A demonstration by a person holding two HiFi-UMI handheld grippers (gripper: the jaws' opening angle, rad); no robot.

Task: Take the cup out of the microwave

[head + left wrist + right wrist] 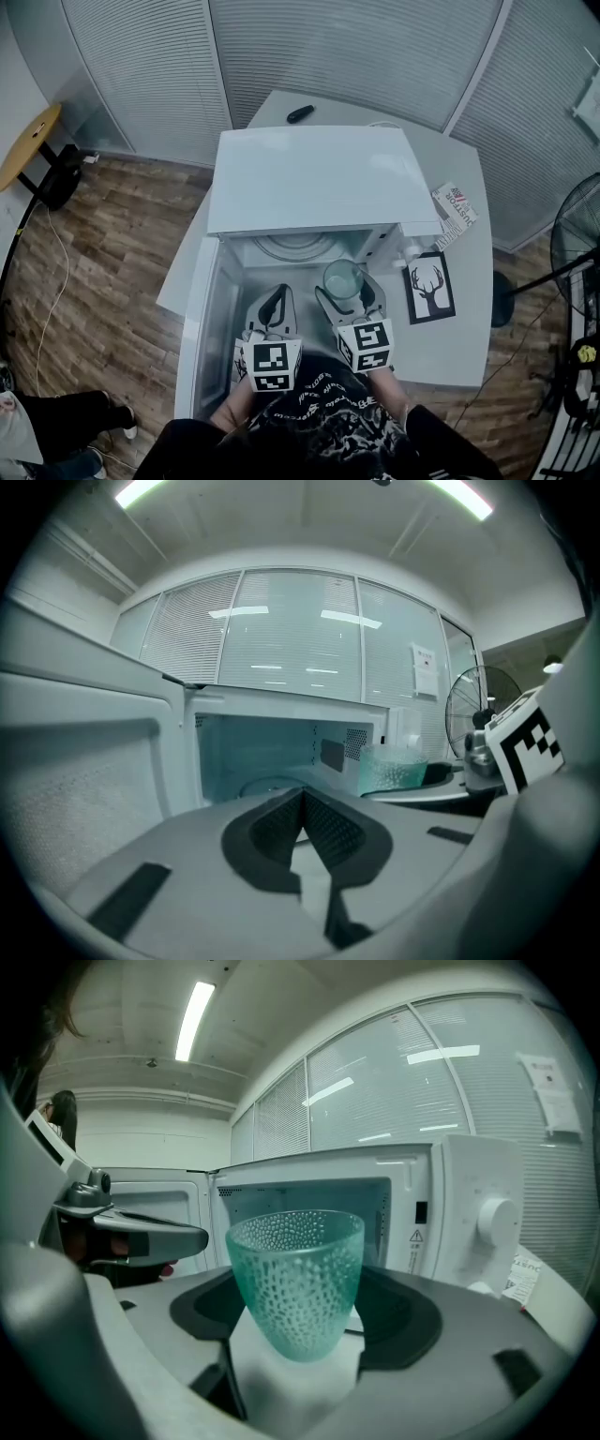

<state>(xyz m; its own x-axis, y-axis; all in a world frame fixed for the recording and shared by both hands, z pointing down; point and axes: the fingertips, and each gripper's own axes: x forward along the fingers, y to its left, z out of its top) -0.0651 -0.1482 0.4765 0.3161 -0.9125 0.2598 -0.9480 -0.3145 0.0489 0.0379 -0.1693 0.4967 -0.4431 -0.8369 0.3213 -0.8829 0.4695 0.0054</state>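
- Overhead first, from the head view: we see one microwave (309, 178) on a white table (464, 328), its door (208, 323) swung open to our left.
- The one cup (343, 278), green-tinted glass, sits upright between the jaws of the right gripper (345, 287), just in front of the oven mouth. It appears to be clear of the cavity, with the turntable (298, 247) bare behind it.
- The left gripper (278, 294) hovers just beside it, over the open door side, touching nothing.
- We count two grippers, one deer picture (431, 289), one dark remote-like object (300, 113) on the far end of the table, and one fan (577, 246) at the right.
- Next, the left gripper view: its jaws are pressed together with nothing between them. The cavity is beyond the jaws and the cup is off to the right.
- Last, the right gripper view: the jaws are clamped on the dimpled cup low on its wall, and it stands upright. The control dial (495, 1219) is to the right.
- To do this step well, we judge the cup should be kept level and the grip firm, since glass can slip in the pads. It should then be drawn straight toward us, away from the door edge and the left gripper, and set down on bare table.
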